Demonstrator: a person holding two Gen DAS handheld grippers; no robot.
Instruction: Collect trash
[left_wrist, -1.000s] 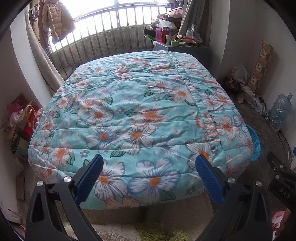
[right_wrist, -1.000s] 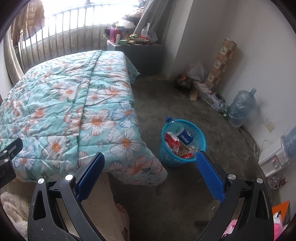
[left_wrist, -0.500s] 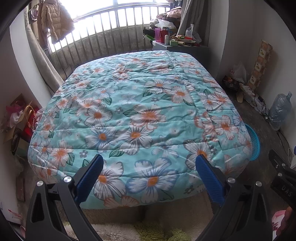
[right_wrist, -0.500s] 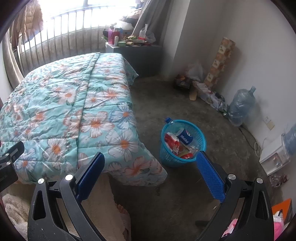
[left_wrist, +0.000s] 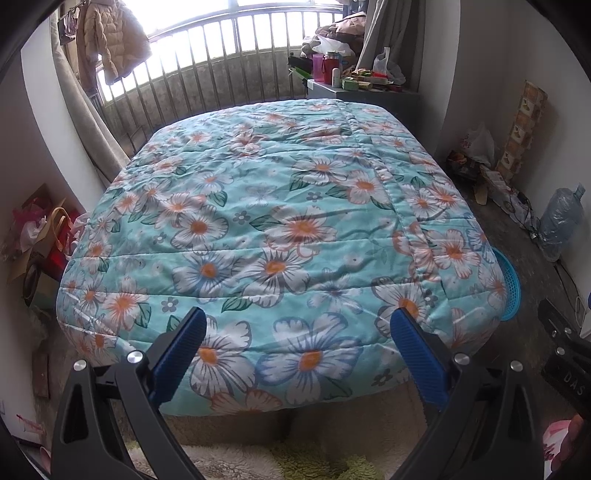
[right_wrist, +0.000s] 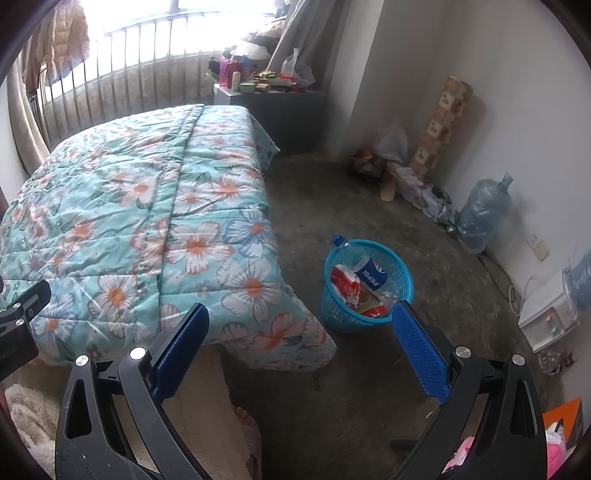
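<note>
A blue plastic basket (right_wrist: 404, 273) stands on the concrete floor beside the bed's corner. It holds a Pepsi bottle (right_wrist: 369, 273) and red wrappers (right_wrist: 345, 286). Its rim also shows past the quilt's right edge in the left wrist view (left_wrist: 511, 284). My right gripper (right_wrist: 297, 328) is open and empty, held above the floor short of the basket. My left gripper (left_wrist: 295, 328) is open and empty over the foot of the floral quilt (left_wrist: 277, 229). No loose trash shows on the quilt.
A grey cabinet (right_wrist: 280, 107) with bottles and boxes stands behind the bed. A water jug (right_wrist: 484, 210), cables and boxes line the right wall. Bags (left_wrist: 40, 236) lie left of the bed. A shaggy rug (left_wrist: 258, 461) lies at the foot.
Both grippers have drawn back and risen slightly, so the bed and basket look a little farther off. Both stay open and empty.
</note>
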